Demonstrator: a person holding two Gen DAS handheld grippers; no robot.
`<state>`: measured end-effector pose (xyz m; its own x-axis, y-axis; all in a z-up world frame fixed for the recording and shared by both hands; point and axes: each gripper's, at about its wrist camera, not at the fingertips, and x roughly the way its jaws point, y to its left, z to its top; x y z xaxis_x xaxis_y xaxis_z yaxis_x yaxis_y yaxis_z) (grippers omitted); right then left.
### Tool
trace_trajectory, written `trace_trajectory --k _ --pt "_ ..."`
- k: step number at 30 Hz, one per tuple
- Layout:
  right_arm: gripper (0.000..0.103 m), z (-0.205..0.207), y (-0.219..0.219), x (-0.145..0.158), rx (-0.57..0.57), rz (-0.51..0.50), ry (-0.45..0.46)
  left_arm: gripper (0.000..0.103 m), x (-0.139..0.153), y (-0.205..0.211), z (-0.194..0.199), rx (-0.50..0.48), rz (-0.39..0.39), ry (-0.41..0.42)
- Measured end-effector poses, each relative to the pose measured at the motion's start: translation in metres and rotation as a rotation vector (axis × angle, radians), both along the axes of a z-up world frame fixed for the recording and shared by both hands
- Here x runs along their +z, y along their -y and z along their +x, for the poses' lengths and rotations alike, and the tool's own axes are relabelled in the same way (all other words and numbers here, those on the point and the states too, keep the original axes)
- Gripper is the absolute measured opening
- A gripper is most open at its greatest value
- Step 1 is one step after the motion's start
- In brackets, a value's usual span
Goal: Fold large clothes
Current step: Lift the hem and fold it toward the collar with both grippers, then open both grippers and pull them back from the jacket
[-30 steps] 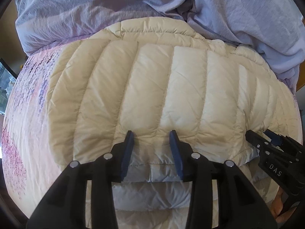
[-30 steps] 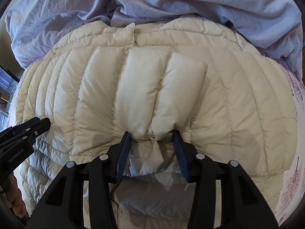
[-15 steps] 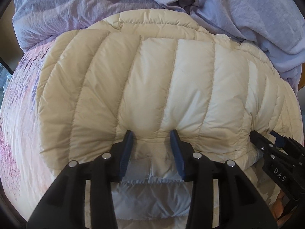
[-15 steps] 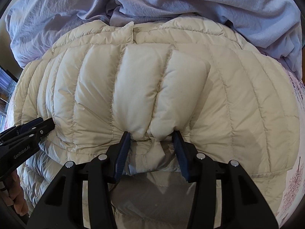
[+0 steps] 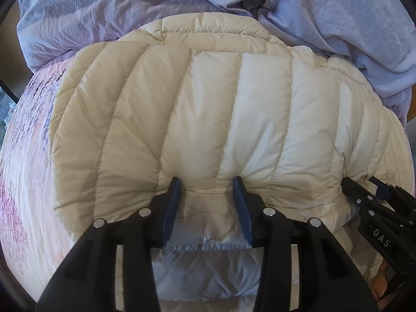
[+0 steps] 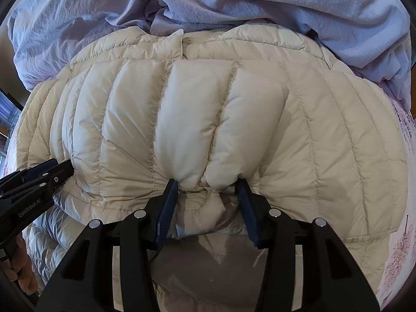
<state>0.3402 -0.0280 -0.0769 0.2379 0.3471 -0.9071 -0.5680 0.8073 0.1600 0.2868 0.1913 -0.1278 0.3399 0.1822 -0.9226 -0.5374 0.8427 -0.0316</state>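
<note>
Bedsheet point(image 5: 23, 171) with pink flower print lies on the left under a cream puffer jacket point(image 5: 208, 109), which is spread across the bed, its near edge lifted and folded toward the far side. The left gripper point(image 5: 208, 189) is clamped on this near edge. To the right, the right gripper point(image 6: 208, 184) pinches the same edge. A lilac blanket point(image 6: 234, 2) is bunched at the far side, touching the jacket.

Cream puffy quilted jacket point(image 5: 234, 119) with stitched stripes, pale shiny grey lining inside point(image 5: 205, 273), light purple crumpled blanket point(image 5: 104, 13), white bedsheet with pink and purple flower dots point(image 5: 23, 171), black grippers with dark blue finger pads point(image 5: 170, 208)
</note>
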Motion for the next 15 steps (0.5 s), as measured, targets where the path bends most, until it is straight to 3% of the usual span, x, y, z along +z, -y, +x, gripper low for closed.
trace_trajectory --k 4,7,15 --pt "0.055 0.005 0.0 0.001 0.008 0.001 -0.019 0.044 0.005 -0.003 -0.001 -0.002 -0.01 -0.004" --pt "0.076 0.013 0.002 0.004 -0.001 -0.008 -0.046 0.048 0.014 -0.005 -0.003 0.002 -0.001 -0.012" --pt "0.079 0.019 0.027 0.037 -0.006 0.049 -0.026 0.054 0.05 0.003 -0.034 -0.032 0.032 0.048"
